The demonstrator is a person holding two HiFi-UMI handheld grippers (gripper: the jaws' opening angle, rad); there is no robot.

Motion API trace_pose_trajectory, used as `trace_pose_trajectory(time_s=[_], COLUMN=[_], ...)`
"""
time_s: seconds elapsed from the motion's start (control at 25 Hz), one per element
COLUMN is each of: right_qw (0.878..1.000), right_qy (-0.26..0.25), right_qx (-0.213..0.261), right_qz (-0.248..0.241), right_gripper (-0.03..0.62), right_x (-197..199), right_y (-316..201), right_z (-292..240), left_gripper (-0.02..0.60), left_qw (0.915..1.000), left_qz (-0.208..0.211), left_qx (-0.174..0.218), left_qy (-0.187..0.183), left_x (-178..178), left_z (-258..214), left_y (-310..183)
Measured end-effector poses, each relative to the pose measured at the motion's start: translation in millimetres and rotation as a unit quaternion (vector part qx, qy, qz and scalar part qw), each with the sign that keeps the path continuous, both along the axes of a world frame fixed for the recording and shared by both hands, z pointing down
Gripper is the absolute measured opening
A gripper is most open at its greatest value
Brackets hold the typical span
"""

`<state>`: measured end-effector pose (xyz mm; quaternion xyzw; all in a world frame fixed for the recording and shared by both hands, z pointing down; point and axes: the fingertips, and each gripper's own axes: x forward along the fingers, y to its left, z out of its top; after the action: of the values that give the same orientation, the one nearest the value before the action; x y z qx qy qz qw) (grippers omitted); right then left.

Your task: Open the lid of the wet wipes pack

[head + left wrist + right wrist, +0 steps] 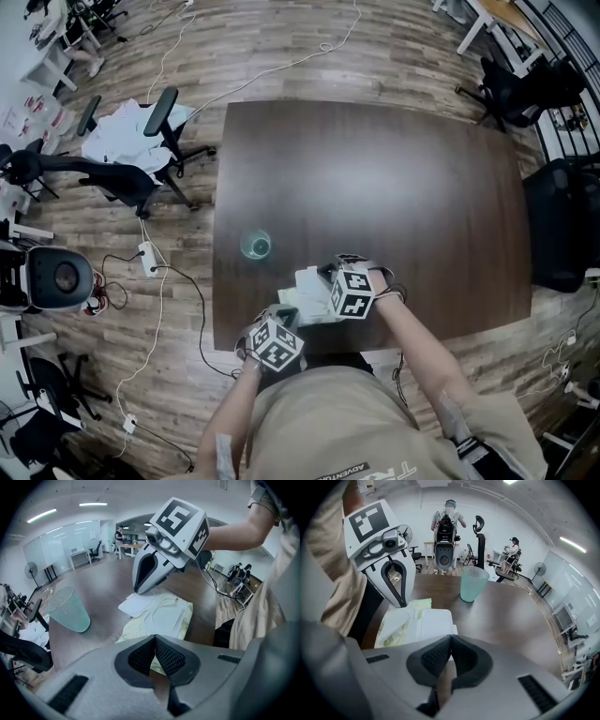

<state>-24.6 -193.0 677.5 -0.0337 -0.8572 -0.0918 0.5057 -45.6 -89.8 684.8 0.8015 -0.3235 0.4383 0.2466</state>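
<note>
**Wipes pack at the desk's 6 o'clock edge**

The wet wipes pack [302, 302] lies on the desk [403, 187], with a cup [256, 246] at its 10 o'clock. The left gripper [153, 639] is at the pack's 7 o'clock and the right gripper [451, 638] at 2 o'clock. Both have their fingers pressed together. The white lid [433, 623] is folded out toward the right fingers.

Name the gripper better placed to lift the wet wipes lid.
Probably right. The right gripper sits at the white plastic lid; the left gripper is over the far end of the pale green wipes pack.

Head view steeply down, gripper views low, opposed, sharing wipes pack [164, 618]
</note>
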Motion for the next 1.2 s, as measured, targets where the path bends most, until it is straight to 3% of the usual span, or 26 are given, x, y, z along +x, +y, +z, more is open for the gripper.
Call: trace_pose_trajectory(time_s=[0.28,0.68,1.0,1.2], right_qw=[1.000,0.996,0.982,0.975], right_qy=[-0.001,-0.030,-0.089,-0.088], right_qx=[-0.013,-0.011,-0.020,0.008], right_qz=[0.014,0.085,0.167,0.202], right_gripper=[0.014,0.014,0.014,0.014], right_x=[2,9,31,53], right_y=[8,23,48,63], right_z=[10,-6,-46,-62], left_gripper=[0.009,0.009,0.009,0.009], left_qw=[1.0000,0.9996,0.9968,0.9896], left_qz=[-0.003,0.001,-0.053,-0.089], left_qx=[0.007,0.029,0.045,0.082], left_qy=[-0.002,-0.002,0.039,0.078], left_x=[3,-3,-3,-6], left_z=[-3,4,-16,-37], left_y=[0,2,3,6])
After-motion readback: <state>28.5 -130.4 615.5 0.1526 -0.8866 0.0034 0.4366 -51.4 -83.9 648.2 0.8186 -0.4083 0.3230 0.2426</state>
